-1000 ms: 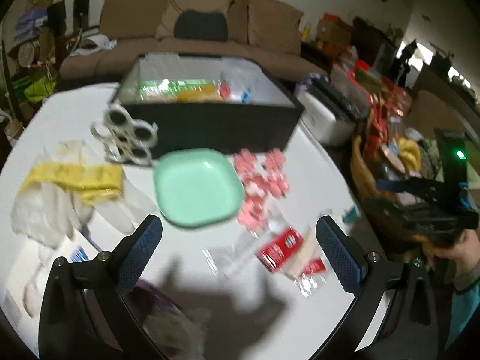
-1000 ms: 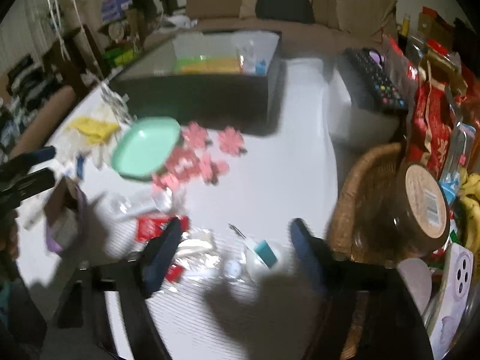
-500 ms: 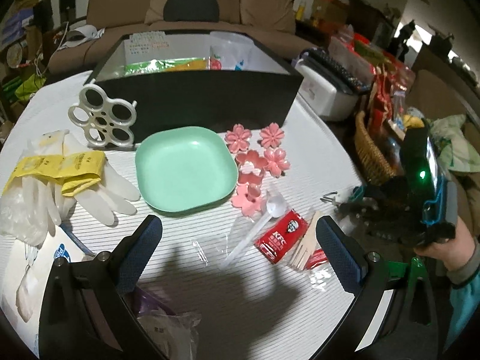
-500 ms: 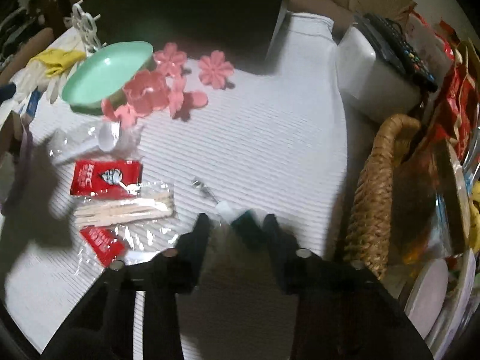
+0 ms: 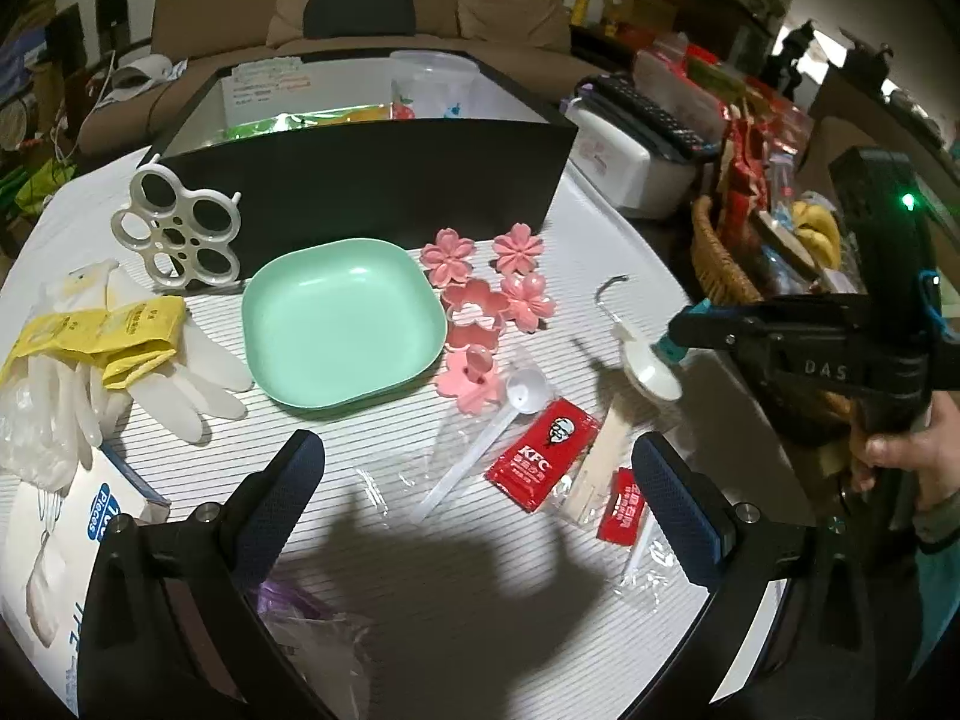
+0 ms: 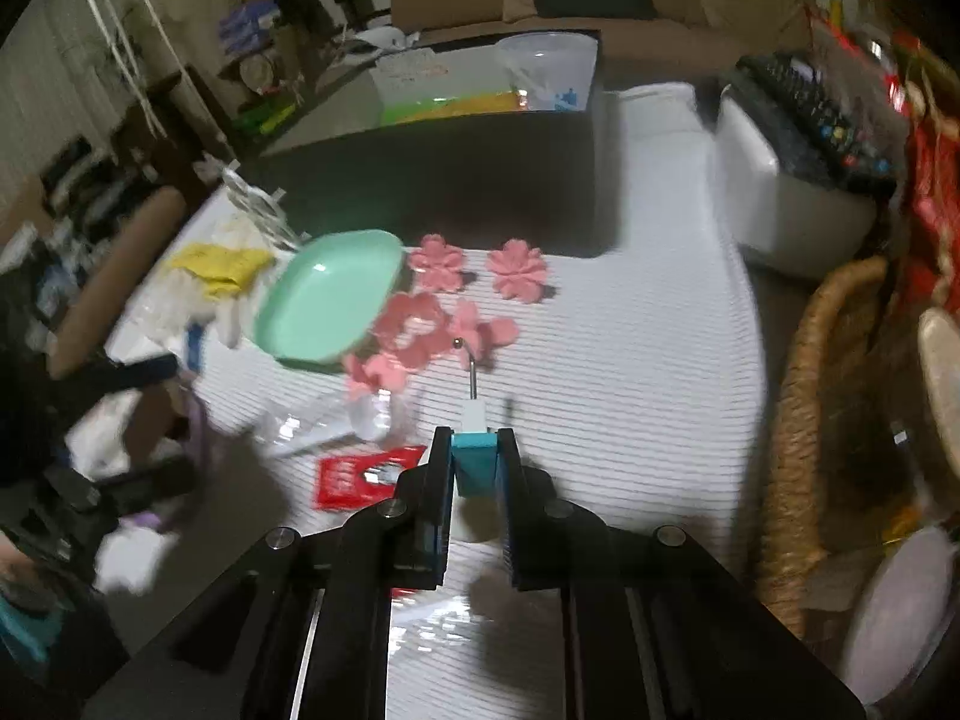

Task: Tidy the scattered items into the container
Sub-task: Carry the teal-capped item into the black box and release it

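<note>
My right gripper point(image 6: 474, 450) is shut on the teal block of a small white hook point(image 6: 474, 414), whose metal wire points away toward the pink flowers point(image 6: 444, 300). The left wrist view shows that right gripper point(image 5: 678, 324) holding the hook point(image 5: 648, 366) just above the table, right of the flowers point(image 5: 480, 300). My left gripper point(image 5: 474, 468) stands open and holds nothing, low over a KFC sachet point(image 5: 549, 450) and a wrapped plastic spoon point(image 5: 480, 438). The black container point(image 5: 384, 180) sits at the back with several items inside.
A green plate point(image 5: 342, 324), white gloves with a yellow band point(image 5: 120, 348) and a white ring holder point(image 5: 180, 234) lie to the left. A wicker basket point(image 5: 720, 264) and a white box point(image 5: 630, 150) crowd the right edge. A purple bag point(image 5: 300, 606) lies near me.
My right gripper closed on the hook and raised it off the table. My left gripper stayed open and sank slightly toward the sachets.
</note>
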The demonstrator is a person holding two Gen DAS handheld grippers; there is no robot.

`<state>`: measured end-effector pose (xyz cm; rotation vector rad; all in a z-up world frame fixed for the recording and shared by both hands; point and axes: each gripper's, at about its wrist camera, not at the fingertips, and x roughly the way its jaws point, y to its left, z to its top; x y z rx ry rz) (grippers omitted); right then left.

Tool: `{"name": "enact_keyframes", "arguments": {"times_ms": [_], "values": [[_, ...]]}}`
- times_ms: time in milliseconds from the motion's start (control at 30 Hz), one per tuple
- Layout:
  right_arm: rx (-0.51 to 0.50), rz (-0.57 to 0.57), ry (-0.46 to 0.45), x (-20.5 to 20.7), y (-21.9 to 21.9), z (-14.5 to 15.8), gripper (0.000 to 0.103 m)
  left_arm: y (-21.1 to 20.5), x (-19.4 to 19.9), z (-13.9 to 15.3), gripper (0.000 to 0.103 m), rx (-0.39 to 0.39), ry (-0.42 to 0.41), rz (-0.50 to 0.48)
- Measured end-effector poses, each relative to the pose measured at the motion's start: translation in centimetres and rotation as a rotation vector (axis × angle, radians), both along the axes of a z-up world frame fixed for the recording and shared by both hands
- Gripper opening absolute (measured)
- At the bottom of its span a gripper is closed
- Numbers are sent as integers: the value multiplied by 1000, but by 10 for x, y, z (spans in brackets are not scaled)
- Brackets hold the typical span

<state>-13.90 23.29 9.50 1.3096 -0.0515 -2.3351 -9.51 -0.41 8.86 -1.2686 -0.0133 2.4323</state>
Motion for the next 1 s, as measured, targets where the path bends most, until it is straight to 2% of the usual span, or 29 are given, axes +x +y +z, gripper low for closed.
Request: {"name": "enact_keyframes", "arguments": {"times_ms": [100, 300, 467, 567, 667, 800, 900, 1000], "values": [[-1, 13, 1, 2, -8, 0, 12, -4, -2, 1, 103, 2, -4, 10], [-21, 38, 7, 5, -20, 2, 12, -13, -9, -4, 103, 61, -49, 35], [-15, 63, 53, 8, -33, 23, 12, -23, -16, 14, 103, 87, -4, 54], [-25, 89, 75, -1, -45, 46, 12, -35, -19, 33, 103, 53, 54, 83], [-40, 119, 88, -26, -63, 72, 12, -58, -26, 53, 103, 64, 95, 138], [-49, 164, 113, -81, -104, 108, 13, -87, -47, 70, 103, 80, 129, 186], [-42, 187, 117, -131, -147, 121, 12, -106, -76, 78, 103, 59, 135, 201], [-1, 194, 115, -181, -190, 119, 12, -123, -103, 81, 103, 15, 141, 215]]}}
